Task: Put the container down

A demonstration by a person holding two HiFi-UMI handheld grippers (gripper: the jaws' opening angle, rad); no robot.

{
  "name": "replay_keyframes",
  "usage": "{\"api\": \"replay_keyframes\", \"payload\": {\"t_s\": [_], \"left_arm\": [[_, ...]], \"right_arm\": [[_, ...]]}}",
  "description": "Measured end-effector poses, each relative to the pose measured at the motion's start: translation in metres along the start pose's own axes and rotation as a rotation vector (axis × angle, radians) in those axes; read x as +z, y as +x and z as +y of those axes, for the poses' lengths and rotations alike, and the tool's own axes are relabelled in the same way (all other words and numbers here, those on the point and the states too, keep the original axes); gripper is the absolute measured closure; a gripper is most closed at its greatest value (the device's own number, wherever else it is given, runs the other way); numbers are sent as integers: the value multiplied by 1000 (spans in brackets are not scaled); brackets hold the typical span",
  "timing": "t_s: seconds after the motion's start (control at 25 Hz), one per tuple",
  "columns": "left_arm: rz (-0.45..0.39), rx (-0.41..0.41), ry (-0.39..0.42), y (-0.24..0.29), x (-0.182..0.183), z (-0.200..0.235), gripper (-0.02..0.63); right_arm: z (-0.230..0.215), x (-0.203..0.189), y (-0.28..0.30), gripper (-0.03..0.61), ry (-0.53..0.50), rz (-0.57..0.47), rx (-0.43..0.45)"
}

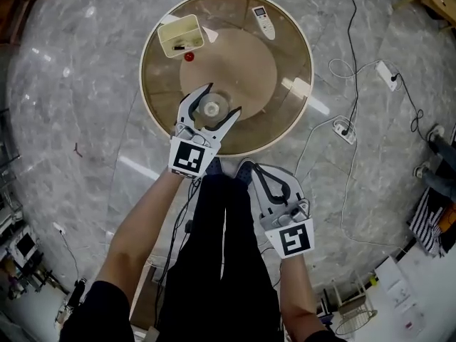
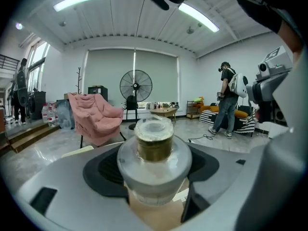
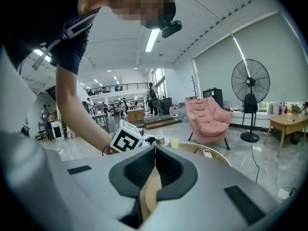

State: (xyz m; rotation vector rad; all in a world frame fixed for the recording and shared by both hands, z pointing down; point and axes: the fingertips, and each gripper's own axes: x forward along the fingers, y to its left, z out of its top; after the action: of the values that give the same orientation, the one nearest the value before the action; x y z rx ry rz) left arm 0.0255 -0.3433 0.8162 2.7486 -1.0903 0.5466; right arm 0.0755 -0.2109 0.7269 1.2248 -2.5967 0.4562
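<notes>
over the near part of the round bench (image 1: pixel 288 63), the left tool (image 1: pixel 224 97) holds the container (image 1: pixel 211 109) between its two jaws. the jaws press on its fat round body from both sides. no view shows if the bottom touches the wood yet.

the step in hand looks like setting it down. to do that well, the person should bring the left tool straight down and slow, with the container upright, until the bottom sits flat on the bench. only then should the jaws open, and just enough to let go, so they do not knock it over. the spot below looks bare, well apart from the pale box (image 1: pixel 180 35), the small red ball (image 1: pixel 189 57) and the remote (image 1: pixel 263 21) on the far side.

the container is a short round jar, see-through and a bit cloudy, with a gold band round its neck and a clear cap on top. it may be slippery.

the right tool (image 1: pixel 254 169) is closed with nothing in it, low by the person's legs, off the bench.
</notes>
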Motion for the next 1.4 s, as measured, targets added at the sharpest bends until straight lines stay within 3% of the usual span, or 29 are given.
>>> {"api": "replay_keyframes", "payload": {"t_s": [0.36,0.64,0.84,1.04,1.4], "left_arm": [[61,-21,14,60,-78,8,270],[109,-19,69,93,-121,10,270],[136,-2,93,106,-135,16,270],[119,-11,67,113,-137,18,270],[83,-9,26,112,-138,20,270]], "right_arm": [[-33,-68,3,551,20,51,-61],[-46,-93,14,551,21,48,-57],[-50,-102,19,551,37,47,-61],[-40,-116,23,551,-43,121,-17],[-39,-119,23,551,32,92,-30]]}}
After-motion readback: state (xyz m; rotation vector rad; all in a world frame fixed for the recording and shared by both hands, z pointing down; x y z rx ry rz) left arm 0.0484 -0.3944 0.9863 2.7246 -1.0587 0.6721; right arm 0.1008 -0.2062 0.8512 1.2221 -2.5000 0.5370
